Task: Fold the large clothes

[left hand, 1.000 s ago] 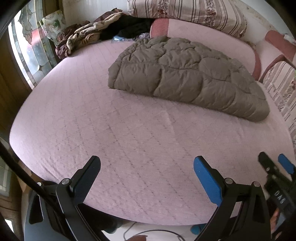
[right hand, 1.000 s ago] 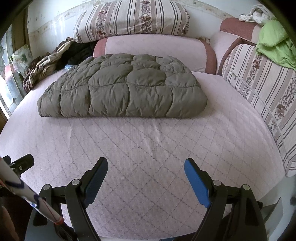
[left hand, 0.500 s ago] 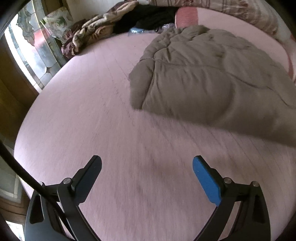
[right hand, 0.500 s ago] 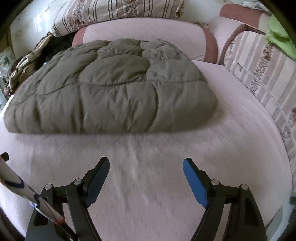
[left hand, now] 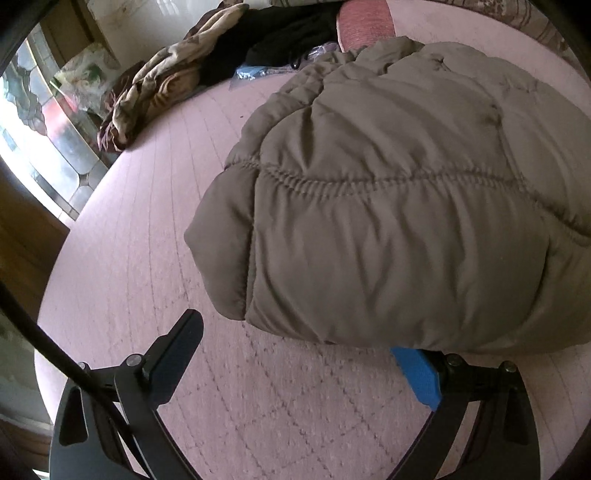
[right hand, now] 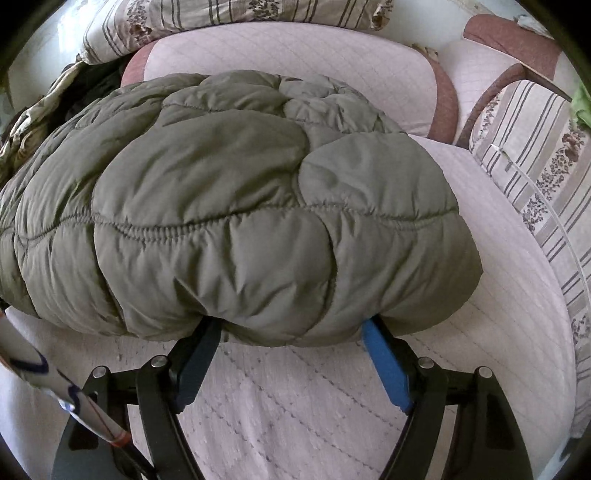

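A puffy olive-grey quilted jacket (left hand: 388, 221) lies folded on the pink quilted bed (left hand: 147, 258). In the left wrist view my left gripper (left hand: 295, 332) stands open at the jacket's near left corner. Its black left finger (left hand: 177, 347) is bare over the bedspread, while the tip of the blue right finger (left hand: 417, 373) is hidden under the jacket's edge. In the right wrist view the jacket (right hand: 240, 206) fills the middle. My right gripper (right hand: 290, 332) has both fingertips tucked in at the near edge, a bulge of jacket between them, and its jaws are closing.
A heap of brown and black clothes (left hand: 177, 81) lies at the far left of the bed beside a stained-glass window (left hand: 48, 122). Striped floral cushions (right hand: 535, 177) line the right side and the back (right hand: 221, 18). A pink backrest (right hand: 295, 62) stands behind the jacket.
Both grippers have moved forward and down across the bed to the jacket's near edge. The jacket now looms large, and fingertips that were clear of it are tucked against it.
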